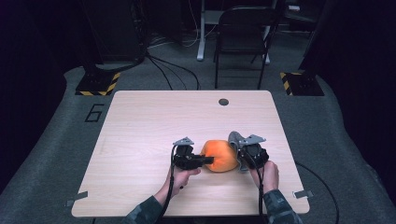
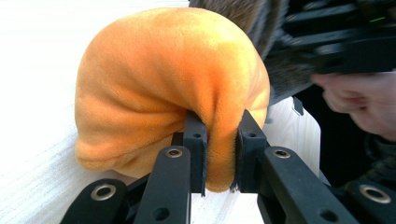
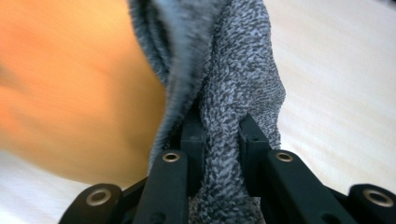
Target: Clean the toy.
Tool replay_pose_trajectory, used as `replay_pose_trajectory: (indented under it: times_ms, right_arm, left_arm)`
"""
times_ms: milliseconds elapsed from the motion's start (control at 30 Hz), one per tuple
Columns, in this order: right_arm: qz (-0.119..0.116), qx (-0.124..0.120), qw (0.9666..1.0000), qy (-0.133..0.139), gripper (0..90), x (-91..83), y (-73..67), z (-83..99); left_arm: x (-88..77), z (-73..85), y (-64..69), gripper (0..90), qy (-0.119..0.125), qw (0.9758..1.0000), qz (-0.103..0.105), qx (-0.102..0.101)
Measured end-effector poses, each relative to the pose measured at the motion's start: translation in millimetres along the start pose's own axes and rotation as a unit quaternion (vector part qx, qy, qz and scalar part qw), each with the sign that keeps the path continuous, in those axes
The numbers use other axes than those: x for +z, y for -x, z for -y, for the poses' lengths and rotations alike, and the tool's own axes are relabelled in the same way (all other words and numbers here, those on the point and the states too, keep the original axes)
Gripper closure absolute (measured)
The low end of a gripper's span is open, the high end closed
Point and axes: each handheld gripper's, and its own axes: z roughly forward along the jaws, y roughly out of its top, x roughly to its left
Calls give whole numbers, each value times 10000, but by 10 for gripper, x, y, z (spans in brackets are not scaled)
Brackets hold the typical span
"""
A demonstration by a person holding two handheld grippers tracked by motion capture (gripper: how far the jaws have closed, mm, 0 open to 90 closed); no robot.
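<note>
An orange plush pillow [image 1: 220, 155] lies on the wooden table [image 1: 140, 121] between my two grippers. My left gripper [image 1: 205, 160] comes in from the left, shut on a fold of the orange plush [image 2: 173, 84]; the fold bulges between its black jaws at the left gripper [image 2: 220, 154]. A grey knitted cover [image 1: 235, 138] clings to the pillow's right side. My right gripper [image 1: 243, 156] is shut on a bunched strip of that grey fabric [image 3: 233, 84], pinched at the right gripper [image 3: 219, 140], with the orange pillow [image 3: 70, 84] blurred to its left.
A round grommet hole [image 1: 223, 101] sits near the table's far edge. A folding chair [image 1: 243, 37] stands beyond the table, with floor cables around it. Bare tabletop stretches to the left and far side of the pillow.
</note>
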Motion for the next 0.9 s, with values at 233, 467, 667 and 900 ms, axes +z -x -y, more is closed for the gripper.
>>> replay_pose_trajectory:
  times_ms: [233, 467, 667, 900]
  right_arm:
    - [-9, 146, 9981, -592, 764, 339, 156, 170]
    - [-34, 29, 9995, 318, 764, -262, 79, -112]
    - [-353, -802, 9928, 818, 763, -501, -499, -303]
    - [-161, -674, 9961, 543, 762, -313, -396, -216]
  left_arm:
    - [-3, 2, -6, 783, 19, 10000, 18, -35]
    - [-6, 5, -2, 782, 11, 10000, 22, -26]
    - [-7, 5, -1, 782, 22, 10000, 25, -26]
    - [-5, 12, -4, 780, -3, 10000, 11, 8]
